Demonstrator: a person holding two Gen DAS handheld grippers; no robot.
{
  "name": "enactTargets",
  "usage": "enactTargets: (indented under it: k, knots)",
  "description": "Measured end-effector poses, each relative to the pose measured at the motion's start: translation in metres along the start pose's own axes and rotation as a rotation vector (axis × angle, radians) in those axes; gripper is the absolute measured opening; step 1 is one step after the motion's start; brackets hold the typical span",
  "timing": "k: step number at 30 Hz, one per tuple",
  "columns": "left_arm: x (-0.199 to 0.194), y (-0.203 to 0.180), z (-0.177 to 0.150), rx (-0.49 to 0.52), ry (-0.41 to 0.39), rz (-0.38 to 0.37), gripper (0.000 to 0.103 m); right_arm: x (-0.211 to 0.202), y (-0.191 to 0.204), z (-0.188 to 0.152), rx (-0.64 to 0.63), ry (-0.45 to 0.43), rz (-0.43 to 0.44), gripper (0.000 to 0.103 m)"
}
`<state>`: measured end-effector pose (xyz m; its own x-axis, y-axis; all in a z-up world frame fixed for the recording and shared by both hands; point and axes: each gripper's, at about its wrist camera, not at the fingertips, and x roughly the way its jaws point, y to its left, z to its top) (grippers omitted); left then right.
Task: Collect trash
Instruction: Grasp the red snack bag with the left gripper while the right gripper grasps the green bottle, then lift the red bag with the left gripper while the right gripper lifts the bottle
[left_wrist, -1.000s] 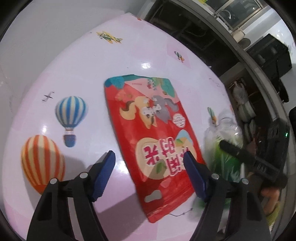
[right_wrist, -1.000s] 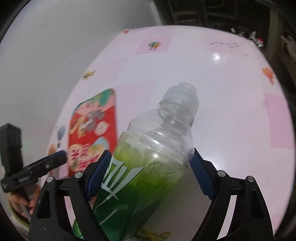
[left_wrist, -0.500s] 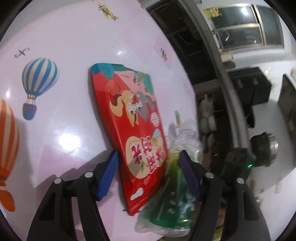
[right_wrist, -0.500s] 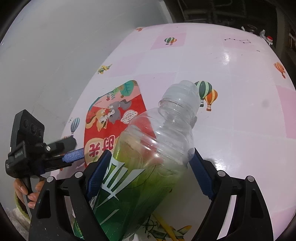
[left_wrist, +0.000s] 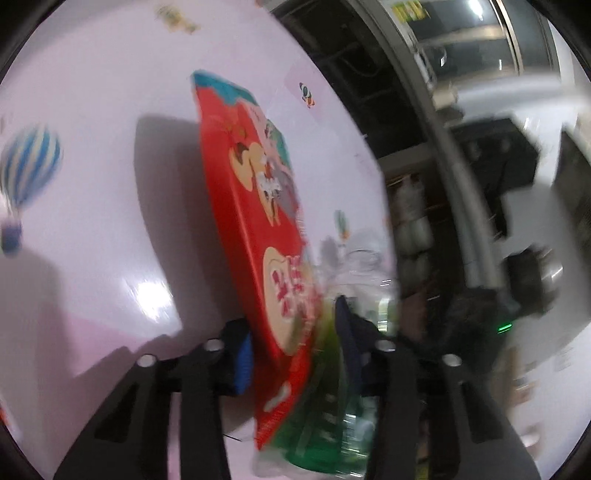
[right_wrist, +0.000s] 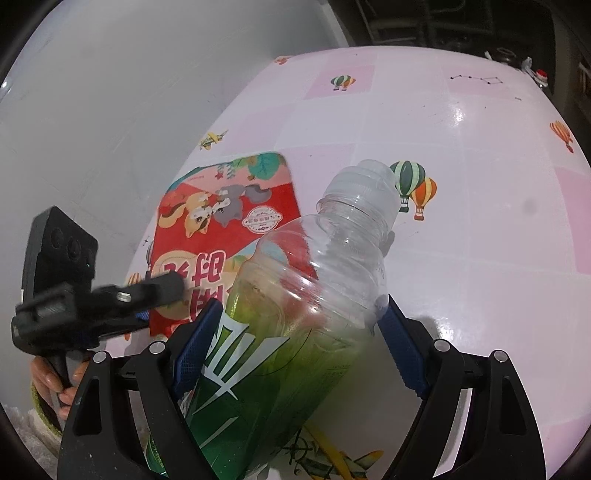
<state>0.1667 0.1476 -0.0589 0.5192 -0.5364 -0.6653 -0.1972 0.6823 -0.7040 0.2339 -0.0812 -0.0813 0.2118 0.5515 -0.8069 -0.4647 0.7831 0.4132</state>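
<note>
We have just been closing our left gripper (left_wrist: 291, 354) on the red snack bag (right_wrist: 225, 229) at the table's (right_wrist: 480, 221) near edge, our right gripper (right_wrist: 295, 339) grasps the green bottle (right_wrist: 295, 332), and next we should lift the bag clear.

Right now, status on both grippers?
Left gripper just closing on red snack bag, one edge raised. Right gripper holds green bottle. Nothing blocking.

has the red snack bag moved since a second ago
Yes. The bag, flat on the tablecloth before, is now tipped on edge between the left gripper's closing jaws.
</note>
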Motion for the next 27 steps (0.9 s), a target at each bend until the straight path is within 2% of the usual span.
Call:
enactTargets:
  k: [2,6,9,12,15,27]
  knots:
    - [0.001,-0.012,0.000,0.094,-0.020,0.094,0.019,-0.002,-0.002,-0.002,0.008,0.007,0.001,0.079]
    - [-0.004,-0.036,0.000,0.237,-0.038,0.173,0.012,-0.015,-0.006,-0.003,-0.009,0.025,-0.049,0.079]
    - [-0.015,-0.059,-0.004,0.377,-0.054,0.231,0.010,-0.032,-0.015,-0.007,-0.053,0.038,-0.133,0.079]
    - [-0.026,-0.082,-0.012,0.505,-0.041,0.247,0.010,-0.049,-0.027,-0.015,-0.096,0.049,-0.250,0.079]
    - [-0.027,-0.098,-0.020,0.561,-0.012,0.215,0.010,-0.053,-0.039,-0.022,-0.077,0.051,-0.305,0.078]
    - [-0.006,-0.109,-0.033,0.618,-0.005,0.241,0.010,-0.061,-0.056,-0.039,0.105,-0.038,-0.282,0.079]
